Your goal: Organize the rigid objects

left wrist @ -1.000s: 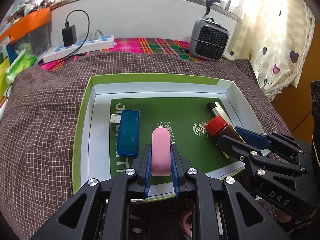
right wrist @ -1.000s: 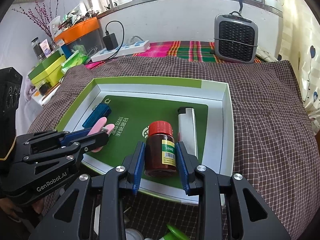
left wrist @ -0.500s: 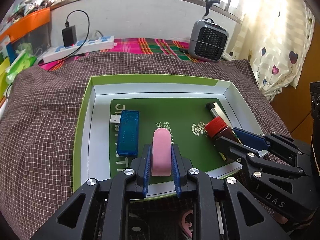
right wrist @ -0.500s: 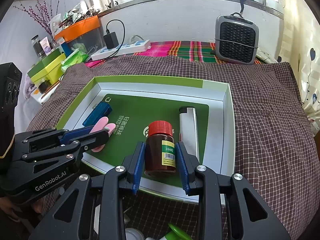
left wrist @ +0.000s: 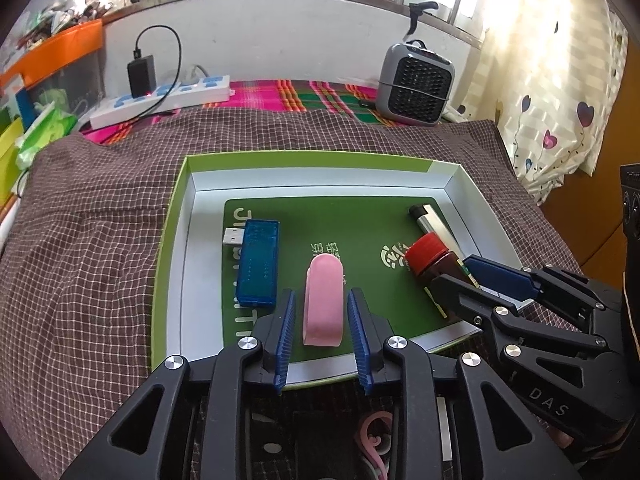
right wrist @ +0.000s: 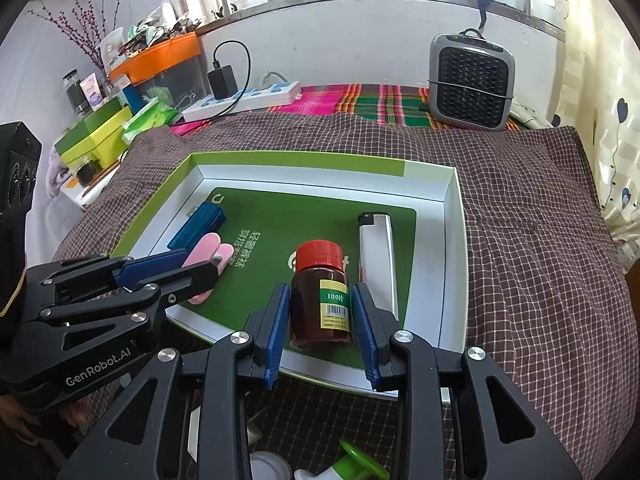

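Status: four items sit inside the green box, the landmark here: blue USB stick near its left wall, pink clip just right of the stick, red-capped bottle right of centre, white lighter along its right wall. My read: placement is mostly done. Possible leftovers below the box's near edge (something green and white, something pink), too cropped to identify.

Left gripper: jaws have just been opening, now narrow-open. The clip lies flat on the box floor between the pads with a visible gap each side, so it is released.

Right gripper: jaws have also just been opening, only slightly. The bottle stands upright between the pads at the near edge, slim gaps both sides, so it looks freed, not gripped.

Remaining: back both grippers out without nudging either item.
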